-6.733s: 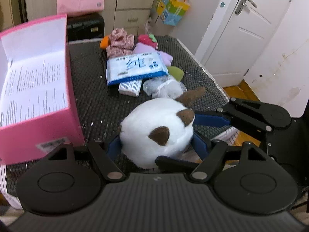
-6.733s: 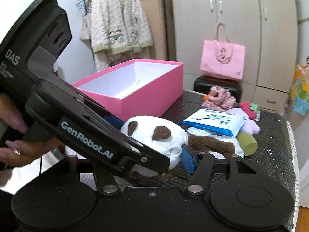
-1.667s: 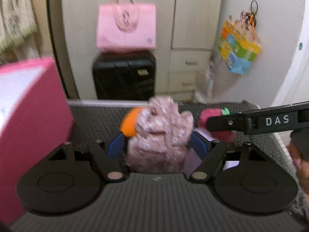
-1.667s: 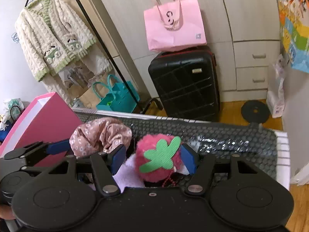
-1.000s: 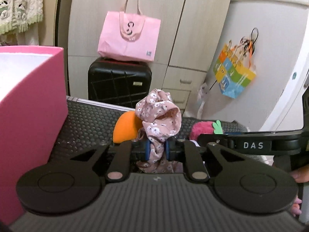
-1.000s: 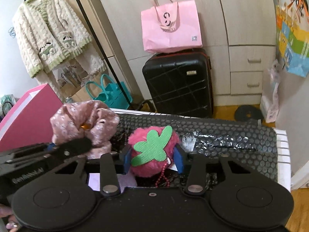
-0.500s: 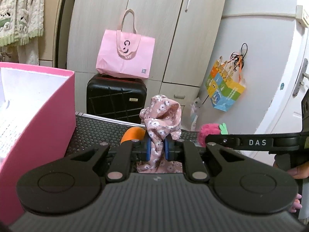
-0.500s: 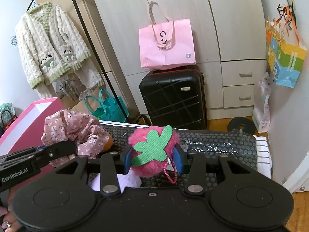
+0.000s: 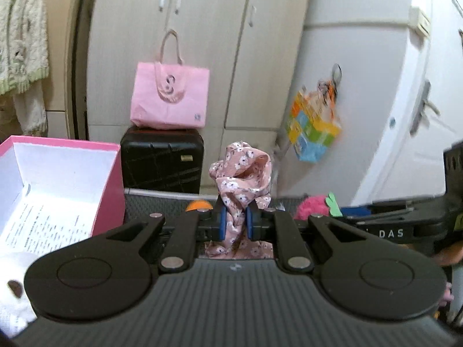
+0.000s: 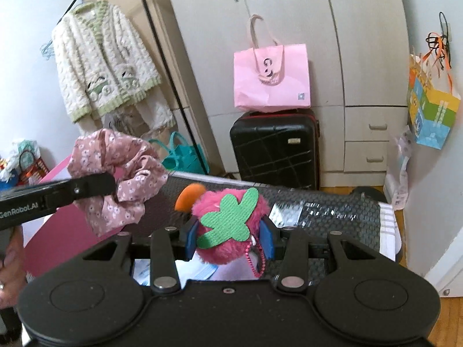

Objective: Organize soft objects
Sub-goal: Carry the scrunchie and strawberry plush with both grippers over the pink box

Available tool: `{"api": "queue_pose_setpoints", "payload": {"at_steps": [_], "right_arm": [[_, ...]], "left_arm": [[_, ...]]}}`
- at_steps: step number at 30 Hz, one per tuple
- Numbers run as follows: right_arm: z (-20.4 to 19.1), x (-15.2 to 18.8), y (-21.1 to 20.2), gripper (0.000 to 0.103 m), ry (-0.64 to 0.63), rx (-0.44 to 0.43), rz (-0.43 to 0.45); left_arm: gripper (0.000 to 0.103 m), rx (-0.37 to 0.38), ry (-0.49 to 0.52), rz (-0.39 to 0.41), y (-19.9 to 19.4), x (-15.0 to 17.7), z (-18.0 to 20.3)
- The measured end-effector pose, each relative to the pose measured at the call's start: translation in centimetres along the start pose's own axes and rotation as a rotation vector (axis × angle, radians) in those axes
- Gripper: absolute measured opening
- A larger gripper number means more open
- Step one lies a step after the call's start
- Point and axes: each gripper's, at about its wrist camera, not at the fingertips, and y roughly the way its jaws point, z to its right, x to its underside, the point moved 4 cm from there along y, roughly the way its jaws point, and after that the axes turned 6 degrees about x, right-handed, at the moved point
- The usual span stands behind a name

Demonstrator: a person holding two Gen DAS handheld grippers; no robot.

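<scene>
Left wrist view first: my left claw [image 9: 233, 225] is squeezed almost fully together on the floral pink cloth [image 9: 241, 179], which bunches up above the blue pads and dangles below them. Pinching it tight makes sense, since thin fabric would slip out otherwise. The pink box [image 9: 108, 185] sits open at the left with a white plush [image 9: 13, 286] already inside, so I reckon that's where the cloth is headed. The right claw pokes in from the right holding something fuzzy and pink.

Right wrist view: my right claw [image 10: 229, 238] is part-way closed on the pink strawberry plush [image 10: 228, 231], pads on either side of it, green felt leaf facing me and a bead chain hanging down. It's held clear of the dark desk [image 10: 332, 217]. An orange thing [image 10: 188, 195] waits on the desk just behind. The cloth hangs to the left, near the box.
</scene>
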Motion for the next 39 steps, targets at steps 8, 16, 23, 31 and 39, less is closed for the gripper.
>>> {"api": "queue_pose_setpoints", "payload": {"at_steps": [8, 16, 23, 31, 39], "right_arm": [[-3.3, 1.7, -2.8, 0.048, -0.061, -0.022, -0.055], [-6.1, 4.2, -5.4, 0.048, -0.113, -0.064, -0.117], [-8.5, 6.2, -7.1, 0.048, -0.111, -0.071, -0.139], [-12.5, 6.7, -8.0, 0.048, -0.183, -0.119, -0.213], [-16.8, 7.0, -8.9, 0.048, -0.273, -0.189, -0.279]], "left_arm": [[0.012, 0.064, 0.098, -0.058, -3.2, 1.1, 1.5], [0.012, 0.092, 0.163, -0.127, -7.1, 2.8, 1.4], [0.012, 0.125, 0.117, -0.163, -10.7, 4.2, -0.2], [0.012, 0.105, 0.079, -0.172, -15.5, 5.3, -2.7], [0.012, 0.095, 0.05, -0.23, -18.7, 6.8, -4.5]]}}
